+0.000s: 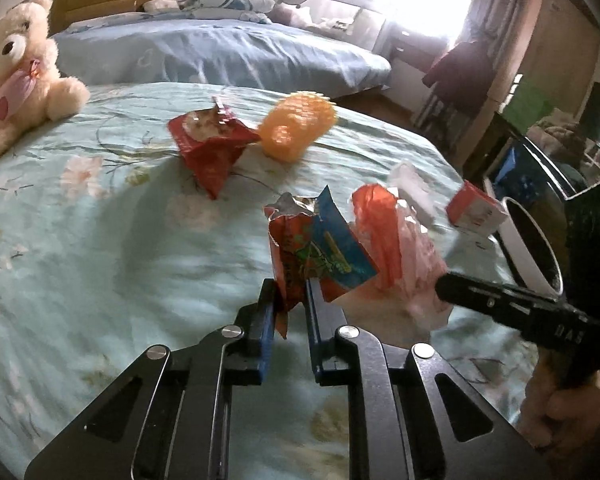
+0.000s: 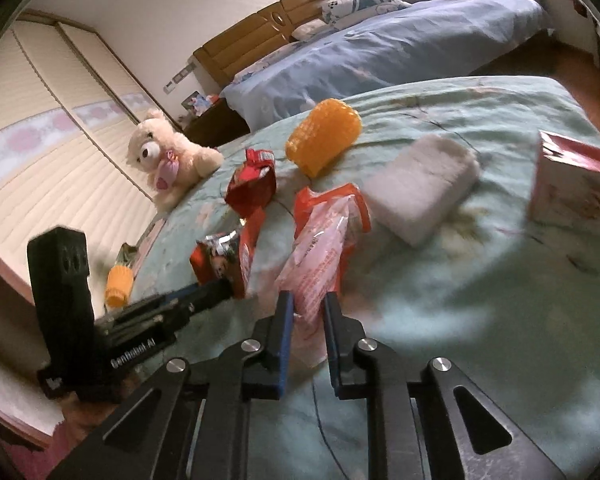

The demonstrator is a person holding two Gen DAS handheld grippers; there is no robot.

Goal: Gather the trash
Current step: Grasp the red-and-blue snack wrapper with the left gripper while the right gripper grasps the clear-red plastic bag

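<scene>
Left hand-held gripper [image 1: 292,300] clamps foil wrapper [image 1: 316,248]; right hand-held gripper [image 2: 308,312] clamps plastic bag [image 2: 320,248] btwn fingers.

White "GenRobot.AI" lettering runs along the left gripper [image 2: 216,292] body (wrappers' print unreadable).

A torn red-and-blue snack wrapper [image 1: 320,252] is standing upright, pinched at its lower edge. A clear-and-orange plastic bag [image 2: 324,248] is leaning beside it. A crumpled red wrapper [image 1: 212,144] is lying farther back on the bed [image 1: 100,240].
</scene>
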